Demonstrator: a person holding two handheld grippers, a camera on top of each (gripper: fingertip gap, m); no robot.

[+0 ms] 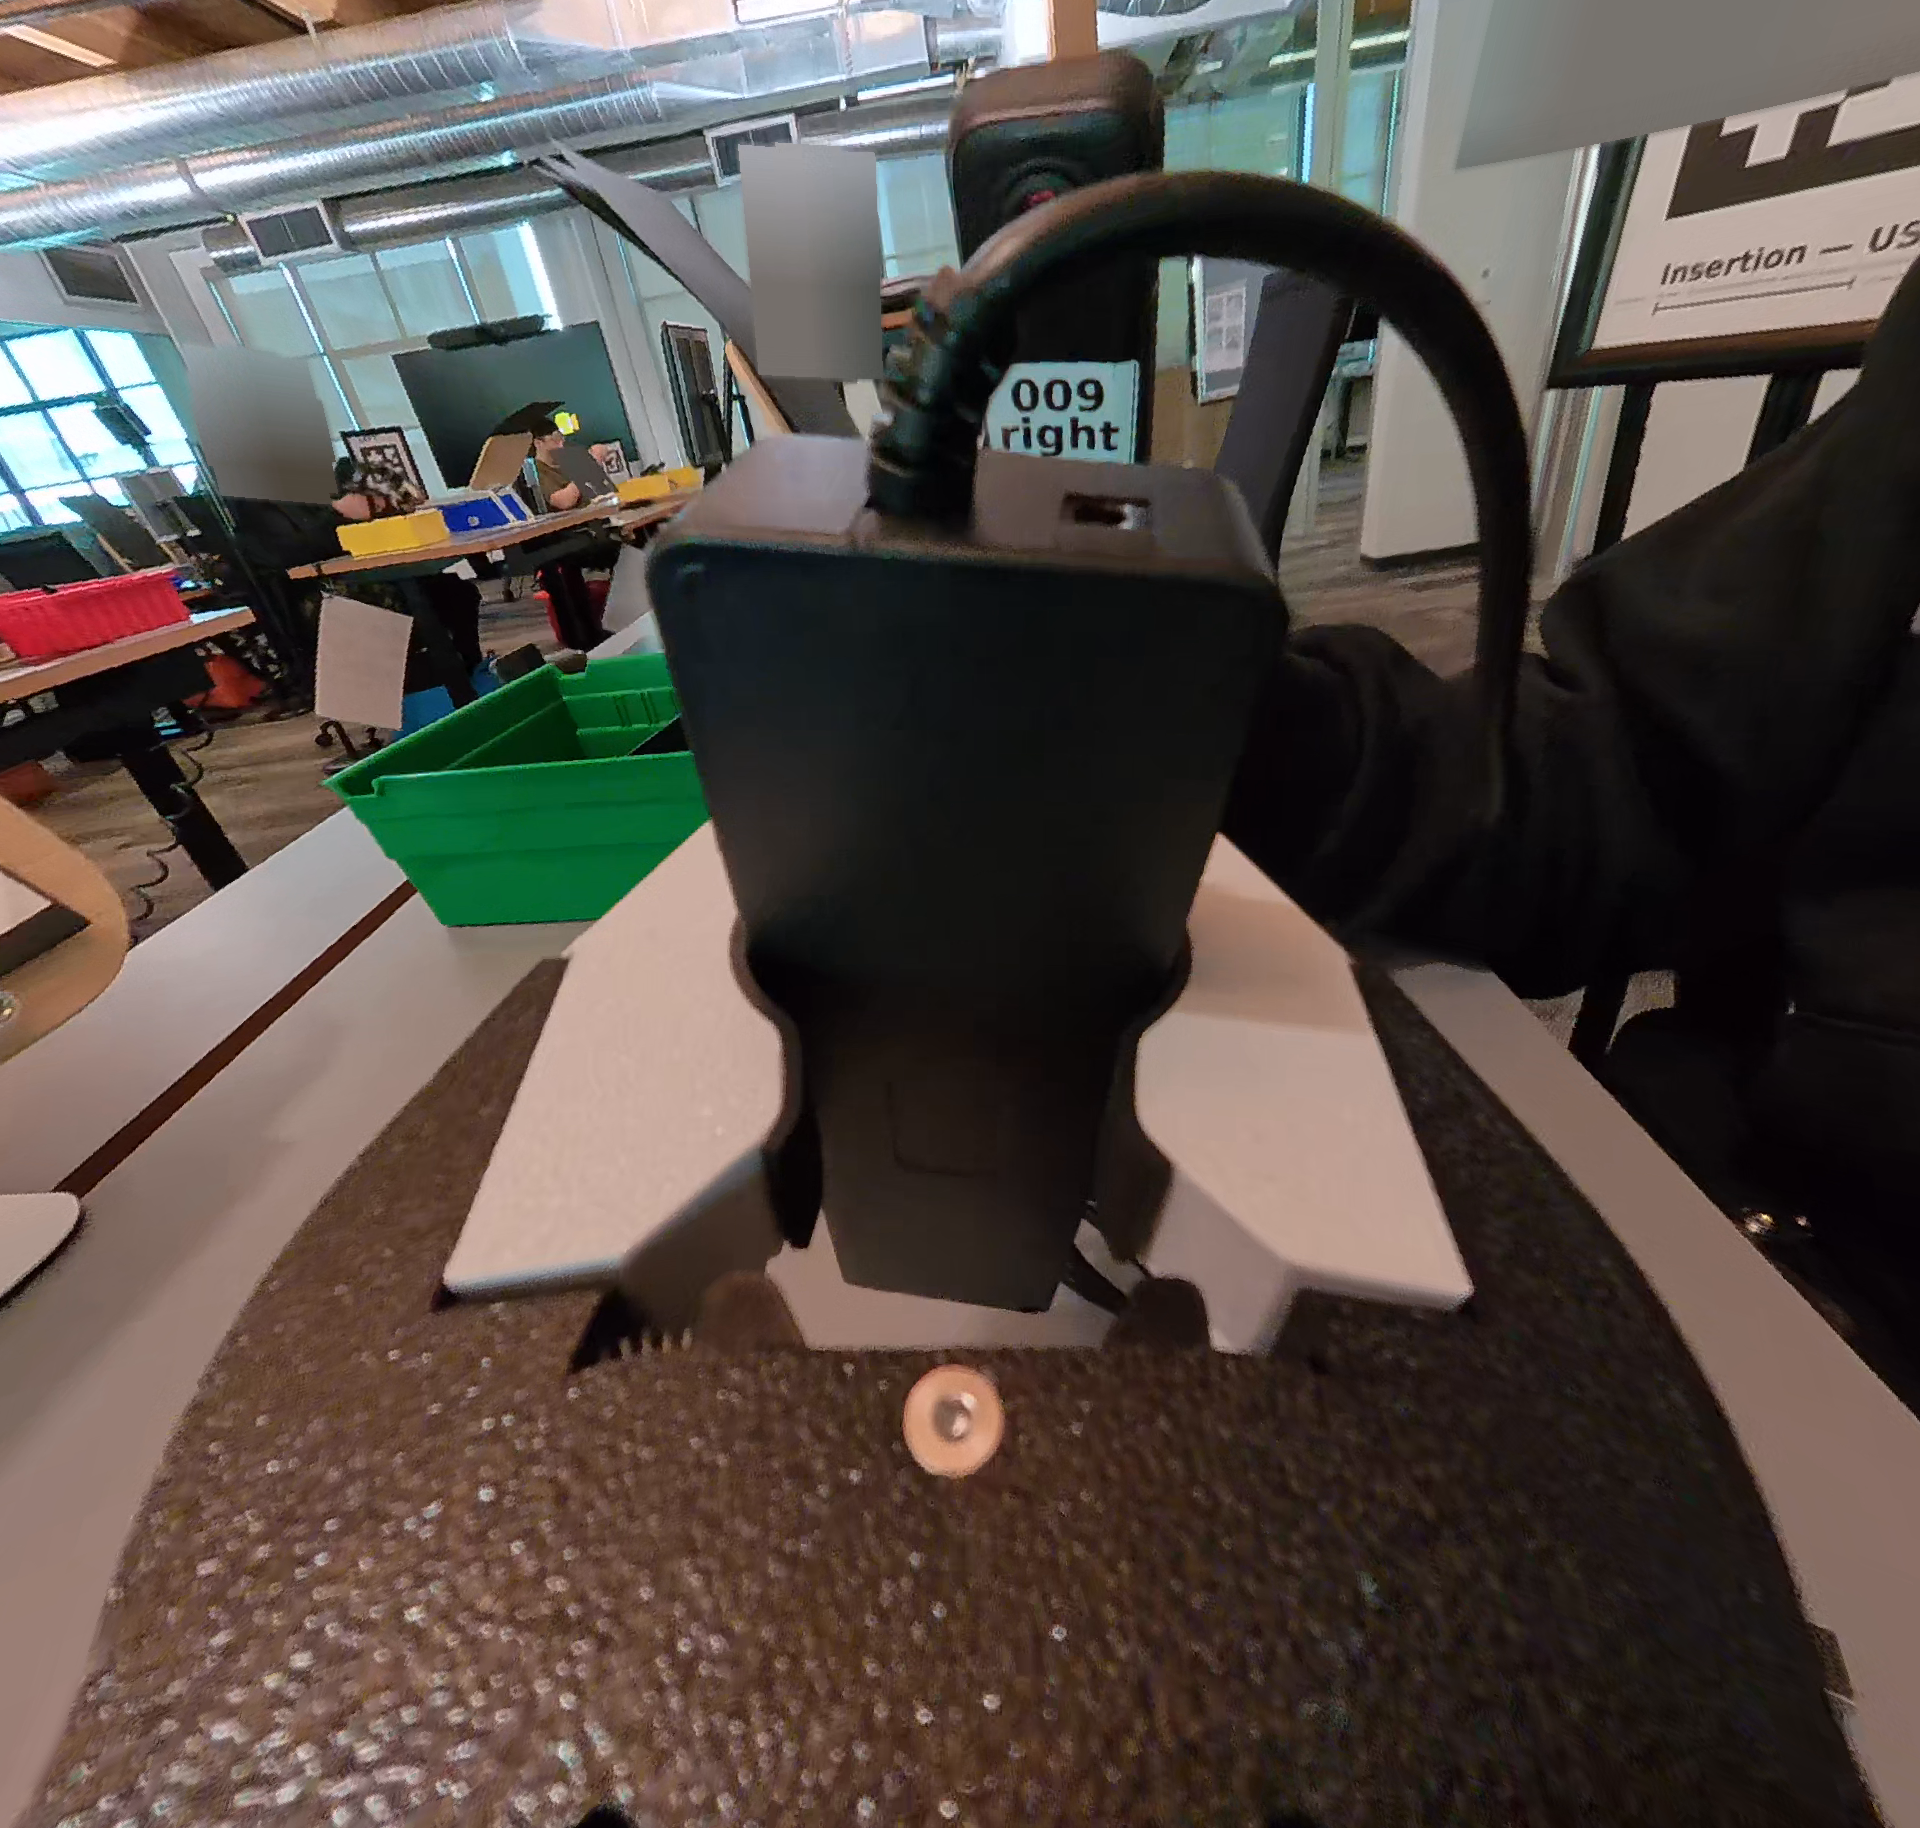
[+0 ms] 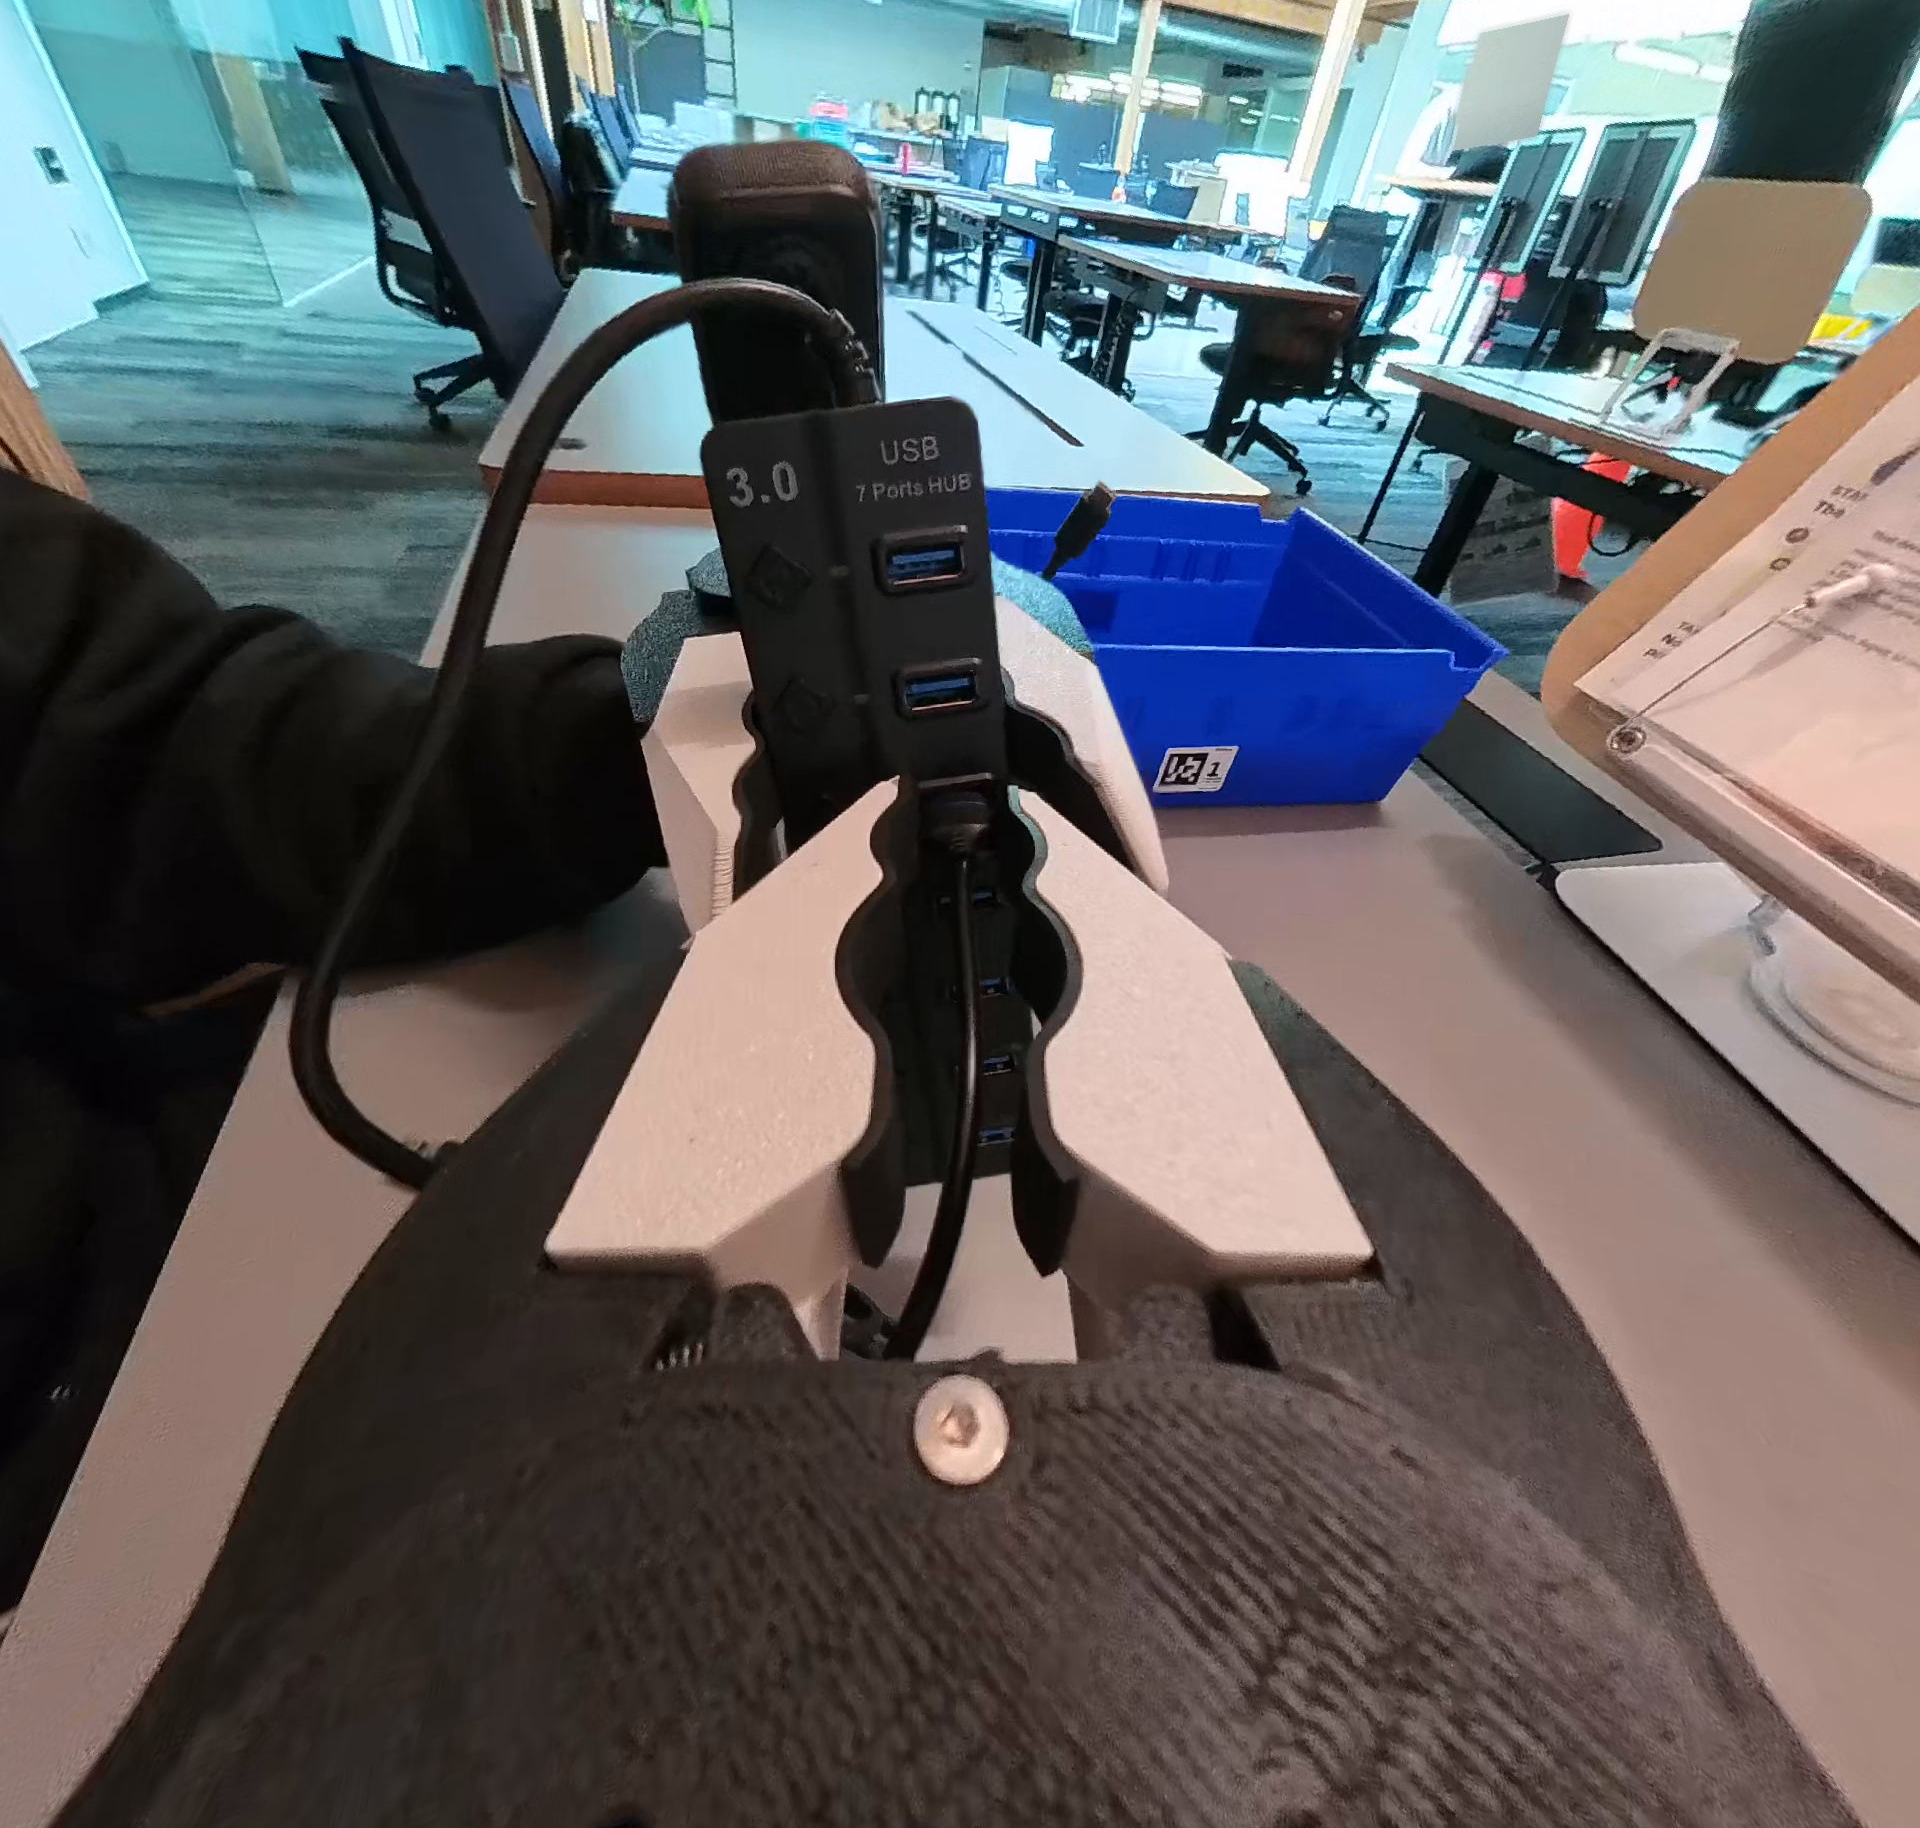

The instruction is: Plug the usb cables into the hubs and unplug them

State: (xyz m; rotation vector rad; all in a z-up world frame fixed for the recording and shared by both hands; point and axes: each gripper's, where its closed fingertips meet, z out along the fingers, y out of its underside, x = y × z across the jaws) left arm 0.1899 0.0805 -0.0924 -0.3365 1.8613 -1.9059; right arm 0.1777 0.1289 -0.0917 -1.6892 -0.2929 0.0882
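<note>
A black USB hub (image 2: 862,583) stands upright above the grey table (image 2: 1382,957), its blue ports facing the right wrist view. My left gripper (image 1: 966,895) is shut on the hub (image 1: 966,739), seen from its plain back; its white fingers (image 2: 696,739) show on either side of the hub. My right gripper (image 2: 954,807) is shut on a black USB plug (image 2: 951,822) seated in the hub's third port. The plug's cable (image 2: 961,1103) runs down between my fingers. A black cable (image 2: 436,739) leaves the hub's top and loops down; it also shows in the left wrist view (image 1: 1455,376).
A green bin (image 1: 520,822) stands behind the hub in the left view. A blue bin (image 2: 1247,666) holds another cable end (image 2: 1086,516). A tilted wooden board with papers (image 2: 1766,656) stands at the right. A person's black sleeve (image 2: 260,791) reaches in.
</note>
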